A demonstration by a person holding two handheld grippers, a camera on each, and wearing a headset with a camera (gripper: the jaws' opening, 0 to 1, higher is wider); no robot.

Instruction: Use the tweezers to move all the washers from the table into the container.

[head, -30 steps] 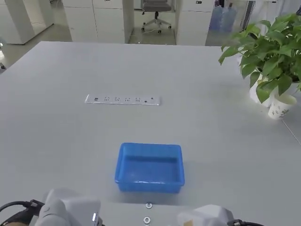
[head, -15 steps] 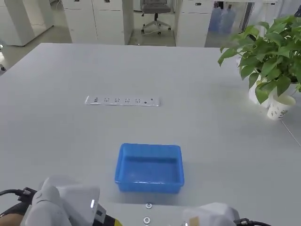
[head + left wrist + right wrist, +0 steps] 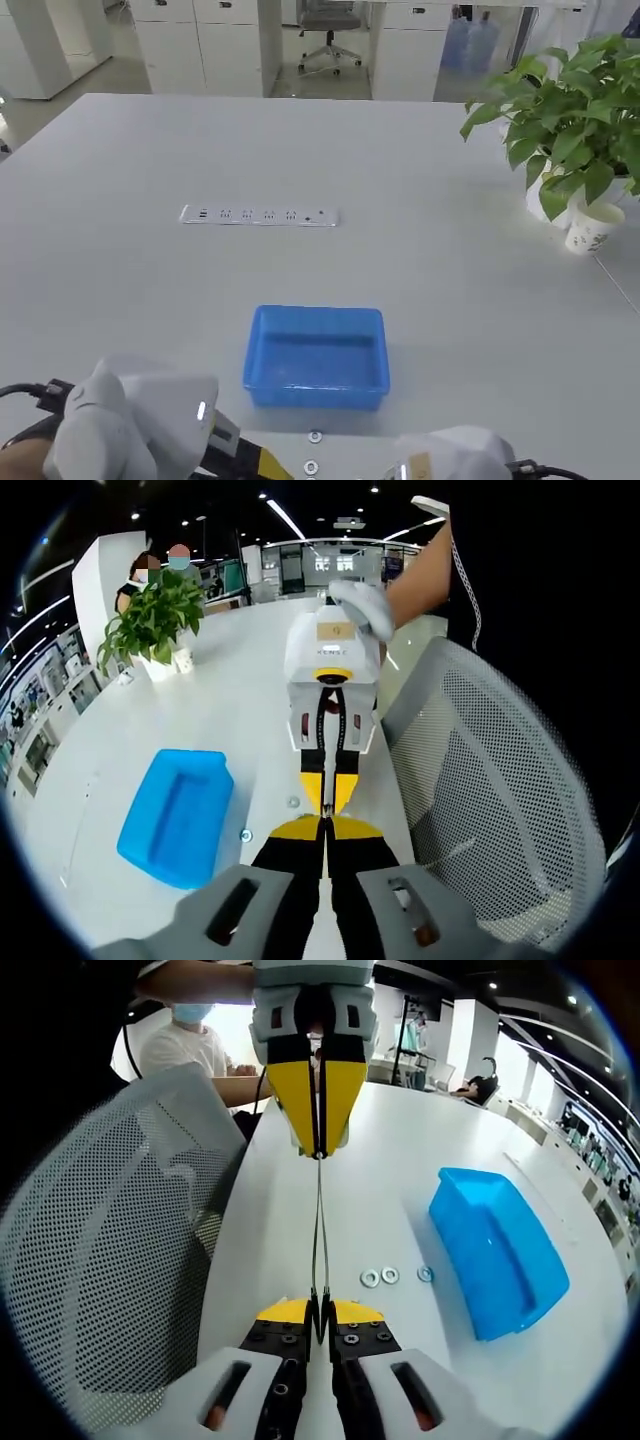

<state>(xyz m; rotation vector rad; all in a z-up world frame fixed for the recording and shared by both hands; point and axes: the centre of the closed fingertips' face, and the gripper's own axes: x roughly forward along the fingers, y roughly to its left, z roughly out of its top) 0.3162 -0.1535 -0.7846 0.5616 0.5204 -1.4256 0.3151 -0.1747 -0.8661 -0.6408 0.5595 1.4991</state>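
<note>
Thin metal tweezers [image 3: 320, 1225] stretch between my two grippers above the table's near edge. My right gripper [image 3: 318, 1310] is shut on one end and my left gripper [image 3: 320, 1150] on the other. The left gripper view has its own jaws [image 3: 322, 826] closed tip to tip against the right gripper [image 3: 328, 798]. Three washers [image 3: 390, 1275] lie in a short row on the white table, between the tweezers and the blue container [image 3: 495, 1250]. In the head view two washers [image 3: 313, 450] lie just in front of the container [image 3: 316, 355], which looks empty.
A white mesh chair [image 3: 100, 1210] stands close behind the table's near edge. A power strip [image 3: 260, 215] lies mid-table, and a potted plant [image 3: 570, 110] and paper cup [image 3: 590, 228] stand at the far right. Another person [image 3: 200, 1045] sits beyond the chair.
My left gripper has come further up and to the right in the head view, so its yellow jaw now shows. The right gripper has shifted slightly. Container and washers stay put.
</note>
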